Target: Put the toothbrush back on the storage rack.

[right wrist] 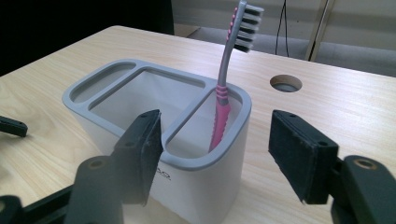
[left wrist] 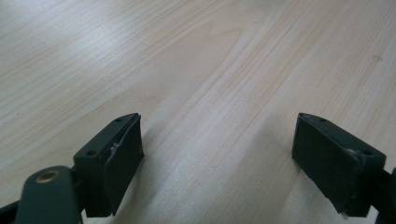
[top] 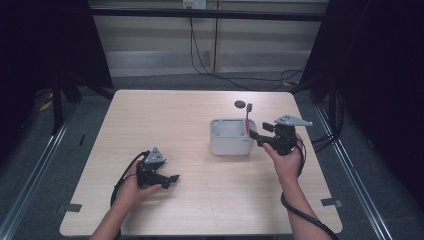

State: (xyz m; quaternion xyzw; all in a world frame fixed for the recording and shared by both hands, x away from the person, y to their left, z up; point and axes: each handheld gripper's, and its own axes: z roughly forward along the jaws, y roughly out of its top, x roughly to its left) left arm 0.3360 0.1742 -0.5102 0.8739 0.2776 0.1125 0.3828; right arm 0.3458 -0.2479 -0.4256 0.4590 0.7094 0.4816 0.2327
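Toothbrush, pink handle with grey neck, stands tilted in the holder, bristle head up and well above the rim. It sits in the narrow end compartment nearest the right gripper; the wide middle compartment and the narrow far one hold nothing that can be seen. Right gripper's jaws are spread apart, one either side of the holder's near end, pads not pressing on the brush or the holder wall; nothing pinched. In the high view the right gripper is just beside the holder's right side, toothbrush poking up at that end. Holder stands upright on the table, right of centre. A round hole in the tabletop lies just behind the holder. Left gripper rests low on the near left of the table, well apart from the holder, jaws spread wide over bare wood, gripping nothing.
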